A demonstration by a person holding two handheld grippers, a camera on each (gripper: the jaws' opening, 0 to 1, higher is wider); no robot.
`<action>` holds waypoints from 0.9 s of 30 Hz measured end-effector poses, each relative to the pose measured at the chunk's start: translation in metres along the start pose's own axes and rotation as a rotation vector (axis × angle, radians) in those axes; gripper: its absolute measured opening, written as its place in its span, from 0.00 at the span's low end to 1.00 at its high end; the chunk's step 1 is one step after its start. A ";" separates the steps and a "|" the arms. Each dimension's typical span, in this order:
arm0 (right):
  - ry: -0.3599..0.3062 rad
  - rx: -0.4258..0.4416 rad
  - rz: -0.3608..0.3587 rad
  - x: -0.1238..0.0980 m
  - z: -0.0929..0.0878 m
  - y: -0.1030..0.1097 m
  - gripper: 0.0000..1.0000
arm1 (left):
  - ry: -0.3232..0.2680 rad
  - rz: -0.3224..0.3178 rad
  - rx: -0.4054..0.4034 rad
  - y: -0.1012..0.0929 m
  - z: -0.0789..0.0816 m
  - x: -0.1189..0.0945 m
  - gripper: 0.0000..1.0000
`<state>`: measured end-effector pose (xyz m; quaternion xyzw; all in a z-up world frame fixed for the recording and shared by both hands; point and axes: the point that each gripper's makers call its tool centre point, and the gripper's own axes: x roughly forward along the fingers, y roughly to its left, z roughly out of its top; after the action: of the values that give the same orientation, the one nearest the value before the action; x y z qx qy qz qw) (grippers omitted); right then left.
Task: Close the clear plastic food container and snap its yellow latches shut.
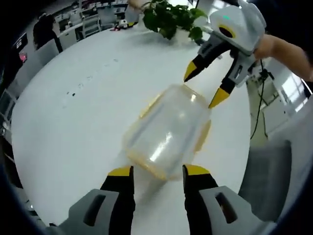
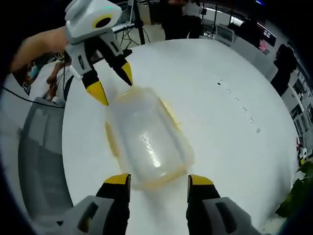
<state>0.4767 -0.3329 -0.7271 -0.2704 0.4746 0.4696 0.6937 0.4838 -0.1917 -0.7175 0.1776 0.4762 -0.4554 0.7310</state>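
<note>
While the box (image 1: 168, 132) is sitting mid-worktop (image 1: 73, 112) w/ lid on, both grippers are flanking its short ends, jaws wide open, gripping nothing: left gripper (image 1: 156, 172) near end, right gripper (image 1: 204, 89) far end. Risk: pushing one yellow latch (image 1: 203, 134) w/o bracing is likely sliding the light box or tipping the lid askew.
</note>
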 end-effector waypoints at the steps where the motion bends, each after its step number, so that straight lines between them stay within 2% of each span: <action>1: 0.005 -0.009 0.002 0.000 0.000 0.000 0.43 | 0.013 0.001 0.009 0.001 -0.001 0.001 0.36; 5: 0.019 -0.048 0.004 -0.001 0.000 0.001 0.43 | 0.036 -0.003 0.070 -0.001 -0.001 0.001 0.36; 8: 0.030 -0.089 -0.001 -0.002 0.000 0.000 0.42 | 0.030 -0.023 0.132 -0.005 0.003 0.000 0.39; 13: 0.039 -0.114 -0.005 -0.005 0.001 -0.004 0.41 | 0.060 -0.016 0.219 -0.001 0.004 -0.002 0.40; 17: 0.054 -0.171 -0.007 -0.007 0.001 -0.005 0.40 | 0.090 -0.007 0.301 0.001 0.004 -0.004 0.39; 20: 0.047 -0.209 0.017 -0.007 0.003 0.000 0.38 | 0.090 -0.011 0.313 0.000 0.006 -0.003 0.39; 23: 0.063 -0.262 0.024 -0.007 0.003 0.002 0.38 | 0.105 -0.011 0.355 -0.001 0.005 0.000 0.39; 25: 0.064 -0.275 0.025 -0.007 0.005 0.003 0.38 | 0.119 -0.008 0.416 -0.001 0.004 0.001 0.38; 27: 0.068 -0.287 0.017 -0.007 0.006 0.000 0.37 | 0.126 -0.004 0.434 -0.002 0.004 0.002 0.38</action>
<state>0.4784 -0.3308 -0.7183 -0.3783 0.4283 0.5291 0.6273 0.4847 -0.1963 -0.7172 0.3578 0.4120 -0.5368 0.6435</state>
